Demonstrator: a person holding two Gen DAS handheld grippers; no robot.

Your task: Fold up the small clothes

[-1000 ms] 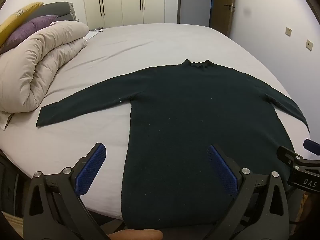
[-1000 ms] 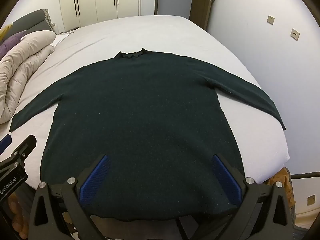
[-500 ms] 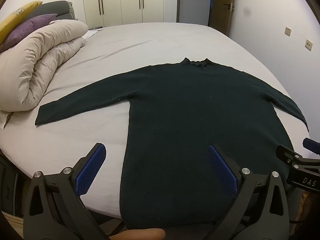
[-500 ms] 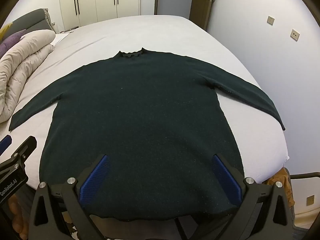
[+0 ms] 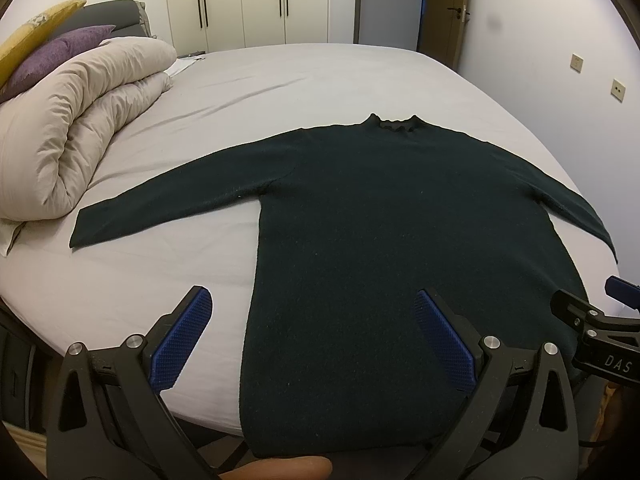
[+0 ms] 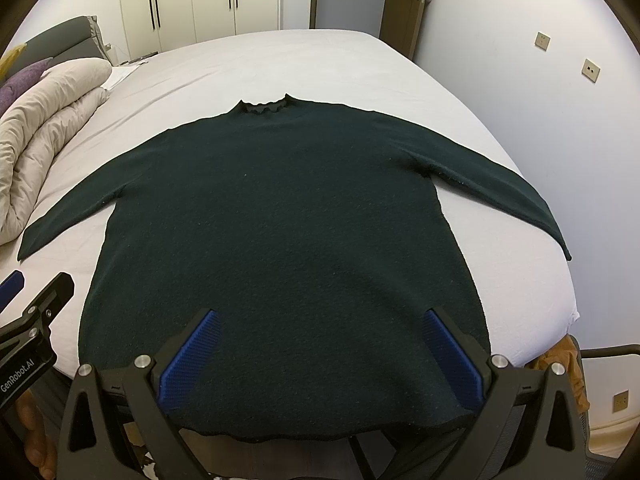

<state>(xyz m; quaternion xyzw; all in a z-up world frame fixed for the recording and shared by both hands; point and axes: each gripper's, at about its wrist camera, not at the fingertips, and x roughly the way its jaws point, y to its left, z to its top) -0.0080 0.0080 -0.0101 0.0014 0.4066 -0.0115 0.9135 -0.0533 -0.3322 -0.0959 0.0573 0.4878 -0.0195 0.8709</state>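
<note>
Sweater [image 5: 400,232], dark green, lies flat on the bed [image 5: 320,80], sleeves spread. My left hand-held gripper [image 5: 312,340] and right hand-held gripper [image 6: 320,354] hover spread above its near hem; I should pinch each hem corner squarely.

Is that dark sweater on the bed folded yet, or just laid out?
Laid out flat, not folded: the dark green knit sweater lies spread on the grey bed sheet, both sleeves stretched outward.
</note>
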